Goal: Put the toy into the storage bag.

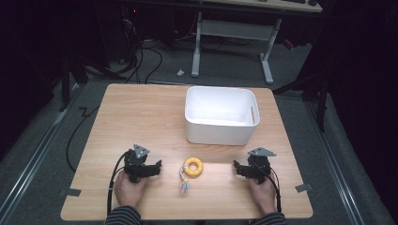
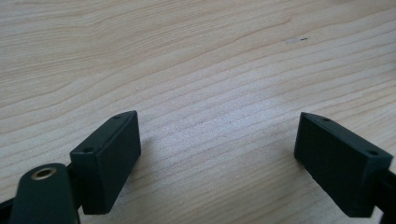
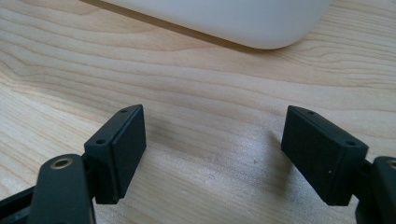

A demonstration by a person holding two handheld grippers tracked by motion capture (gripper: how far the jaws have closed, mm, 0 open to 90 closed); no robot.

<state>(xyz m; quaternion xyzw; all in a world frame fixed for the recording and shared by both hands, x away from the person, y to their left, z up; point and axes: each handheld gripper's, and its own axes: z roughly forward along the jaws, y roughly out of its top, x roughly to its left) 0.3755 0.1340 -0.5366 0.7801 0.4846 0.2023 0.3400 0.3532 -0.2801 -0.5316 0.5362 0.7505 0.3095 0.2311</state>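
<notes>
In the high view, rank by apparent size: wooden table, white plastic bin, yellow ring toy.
1. Light wooden table, by far the largest.
2. White rectangular plastic bin.
3. Yellow ring toy, the smallest.

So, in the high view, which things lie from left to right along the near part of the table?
Left hand-held gripper → yellow ring toy with its pastel tail → right hand-held gripper. The white bin stands farther back.

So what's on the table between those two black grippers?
In the high view, a yellow ring toy with a pastel tail lies between the left gripper and the right gripper.
</notes>
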